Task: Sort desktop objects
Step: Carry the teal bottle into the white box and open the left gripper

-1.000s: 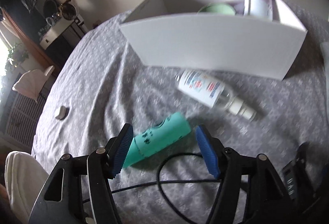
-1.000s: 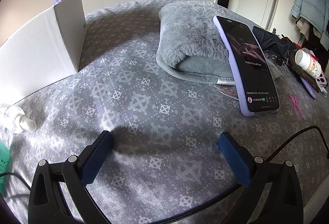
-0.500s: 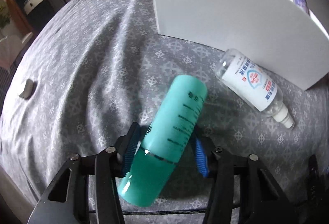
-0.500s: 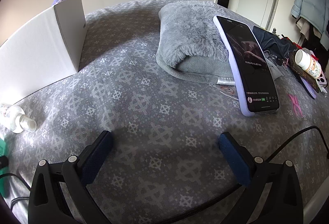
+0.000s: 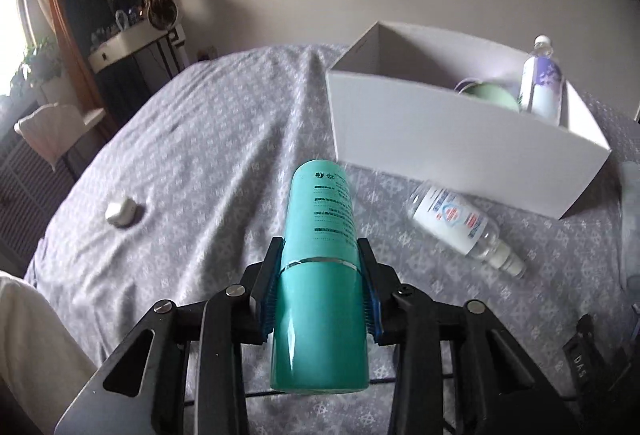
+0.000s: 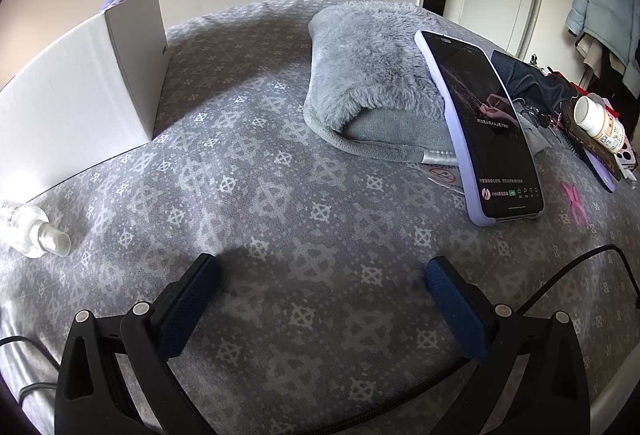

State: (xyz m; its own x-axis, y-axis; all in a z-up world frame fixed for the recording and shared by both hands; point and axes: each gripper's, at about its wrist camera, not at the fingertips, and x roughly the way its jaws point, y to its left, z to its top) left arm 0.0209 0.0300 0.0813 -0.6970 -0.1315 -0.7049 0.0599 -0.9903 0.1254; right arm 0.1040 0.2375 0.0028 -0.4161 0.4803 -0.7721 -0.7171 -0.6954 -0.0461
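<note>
A teal bottle [image 5: 324,203] sits between the blue pads of my left gripper [image 5: 320,251], held clear above the grey patterned cloth; the jaws are still closing and the pads press on its sides. Ahead stands a white box [image 5: 440,139] holding a purple-labelled bottle [image 5: 542,83] and a green bowl [image 5: 490,95]. A clear spray bottle [image 5: 460,219] lies on its side in front of the box, also seen as the spray bottle [image 6: 28,227] at the far left of the right wrist view. My right gripper [image 6: 320,275] hangs open over bare cloth with nothing between its fingers.
A grey plush cover [image 6: 368,67] with a phone [image 6: 484,123] leaning on it lies at the right. Beyond are a pill bottle [image 6: 600,123] and a pink clip [image 6: 574,201]. A small white case [image 5: 120,213] rests far left. Cables run near both grippers.
My left gripper closed on the teal bottle, which lay on the cloth, and raised it, rolling so the bottle points toward the box. The right gripper has not moved.
</note>
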